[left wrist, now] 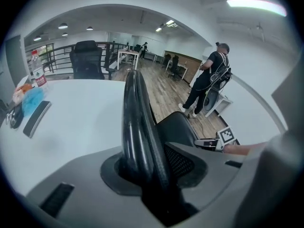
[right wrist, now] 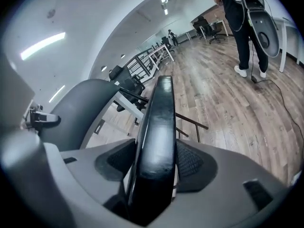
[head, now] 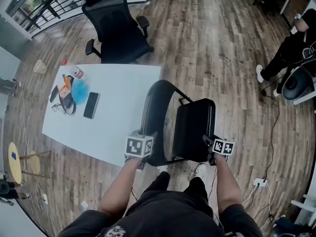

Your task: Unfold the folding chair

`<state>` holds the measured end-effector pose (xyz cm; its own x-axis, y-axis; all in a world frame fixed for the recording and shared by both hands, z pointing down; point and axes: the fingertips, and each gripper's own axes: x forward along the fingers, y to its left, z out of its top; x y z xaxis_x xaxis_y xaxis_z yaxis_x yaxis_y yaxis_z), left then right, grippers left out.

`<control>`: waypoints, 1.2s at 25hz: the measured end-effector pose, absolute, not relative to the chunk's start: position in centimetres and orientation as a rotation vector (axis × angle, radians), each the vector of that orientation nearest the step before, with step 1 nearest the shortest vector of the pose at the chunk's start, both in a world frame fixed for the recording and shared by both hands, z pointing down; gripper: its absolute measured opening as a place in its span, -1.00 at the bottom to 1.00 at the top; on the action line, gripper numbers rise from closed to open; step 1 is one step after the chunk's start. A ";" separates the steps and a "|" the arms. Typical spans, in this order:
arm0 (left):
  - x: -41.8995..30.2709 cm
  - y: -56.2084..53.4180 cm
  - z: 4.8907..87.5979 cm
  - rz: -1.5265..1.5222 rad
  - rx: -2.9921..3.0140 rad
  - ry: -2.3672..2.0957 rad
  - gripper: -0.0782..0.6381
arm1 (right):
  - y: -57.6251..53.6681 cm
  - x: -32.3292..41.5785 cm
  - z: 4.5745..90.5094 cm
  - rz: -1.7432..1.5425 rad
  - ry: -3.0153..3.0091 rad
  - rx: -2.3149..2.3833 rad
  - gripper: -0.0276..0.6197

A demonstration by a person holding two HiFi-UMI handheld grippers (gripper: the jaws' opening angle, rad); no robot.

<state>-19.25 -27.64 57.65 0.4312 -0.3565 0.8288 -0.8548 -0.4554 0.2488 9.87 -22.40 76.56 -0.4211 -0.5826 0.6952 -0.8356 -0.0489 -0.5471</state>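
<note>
The left gripper point(left wrist: 147, 167) clamps the glossy back hoop point(left wrist: 135, 113) and the right gripper point(right wrist: 154, 170) the seat panel point(right wrist: 159, 122) of the folding chair point(head: 193, 127), which stands on the floor beside the white table point(head: 118, 98); it looks stiff, probably light, with slick tubing, so firm frame holds suit it.

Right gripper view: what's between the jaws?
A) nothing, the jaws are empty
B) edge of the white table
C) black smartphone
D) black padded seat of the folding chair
D: in the right gripper view the black padded folding-chair seat runs edge-on through the right gripper, with a textured pad against each of its faces.
</note>
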 end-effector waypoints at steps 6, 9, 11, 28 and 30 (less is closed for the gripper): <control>-16.7 -27.1 61.6 1.018 1.930 -1.070 -0.31 | -21.3 17.4 80.8 1.496 -1.978 1.498 -0.01; -14.9 -26.8 63.7 1.063 1.917 -1.066 -0.26 | -20.6 21.5 83.8 1.534 -1.985 1.497 0.17; -13.7 -26.4 65.3 1.092 1.904 -1.063 -0.21 | -20.0 24.3 86.3 1.555 -1.964 1.491 0.28; -2.3 -24.5 74.3 1.104 1.894 -1.069 -0.17 | -16.2 41.2 104.8 1.679 -1.949 1.437 0.34; -1.0 -24.3 74.7 1.101 1.904 -1.063 -0.19 | -15.9 42.3 106.1 1.686 -1.966 1.436 0.34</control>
